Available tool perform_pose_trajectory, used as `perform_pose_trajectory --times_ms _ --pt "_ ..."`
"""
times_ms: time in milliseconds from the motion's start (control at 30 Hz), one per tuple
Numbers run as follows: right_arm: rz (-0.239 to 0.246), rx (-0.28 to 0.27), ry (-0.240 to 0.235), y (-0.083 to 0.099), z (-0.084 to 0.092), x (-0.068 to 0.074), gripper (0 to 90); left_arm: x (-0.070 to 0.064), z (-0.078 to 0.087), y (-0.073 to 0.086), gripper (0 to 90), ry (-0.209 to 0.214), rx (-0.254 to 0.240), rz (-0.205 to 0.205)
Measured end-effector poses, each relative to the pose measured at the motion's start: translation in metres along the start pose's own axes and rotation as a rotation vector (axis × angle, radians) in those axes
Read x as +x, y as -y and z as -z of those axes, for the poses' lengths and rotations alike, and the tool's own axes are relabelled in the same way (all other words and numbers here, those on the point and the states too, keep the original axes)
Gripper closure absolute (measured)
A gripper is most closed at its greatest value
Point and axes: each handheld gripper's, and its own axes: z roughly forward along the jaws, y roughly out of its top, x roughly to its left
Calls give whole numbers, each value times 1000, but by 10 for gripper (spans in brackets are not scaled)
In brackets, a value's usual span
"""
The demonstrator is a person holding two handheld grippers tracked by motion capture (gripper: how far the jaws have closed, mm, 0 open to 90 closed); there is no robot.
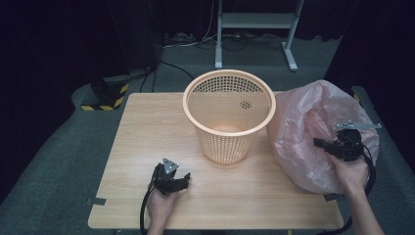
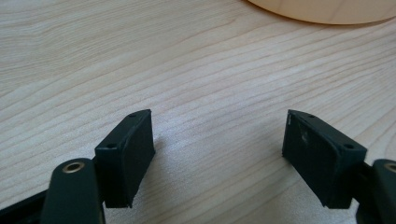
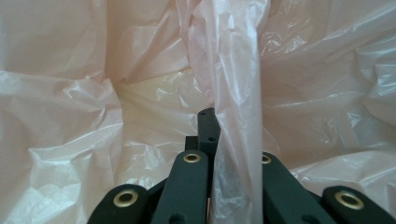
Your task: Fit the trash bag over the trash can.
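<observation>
Beside the basket (image 1: 228, 113), right gripper (image 1: 327, 145) pinches the pink bag (image 1: 313, 127); left gripper (image 1: 177, 183) rests spread. Lift slowly, avoiding tears.

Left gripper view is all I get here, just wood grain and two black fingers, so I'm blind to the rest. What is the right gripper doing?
Observer: The right gripper is shut on a fold of the pink plastic bag.
Operator: Where is that bag?
Observer: At the table's right edge, beside the orange mesh basket.
Operator: Anything in the basket?
Observer: It looks empty, and it stands upright.
Operator: My left gripper?
Observer: The left gripper is open, low over bare wood.
</observation>
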Motion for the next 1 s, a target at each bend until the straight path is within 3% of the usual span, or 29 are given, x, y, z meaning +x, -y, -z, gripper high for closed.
perform_pose_trajectory --times_ms 600,1000 --pt "42 -36 -13 -9 30 9 895 0 0 0 251 0 0 0" --pt "40 -61 -23 -13 47 9 896 0 0 0 251 -1 0 -1"
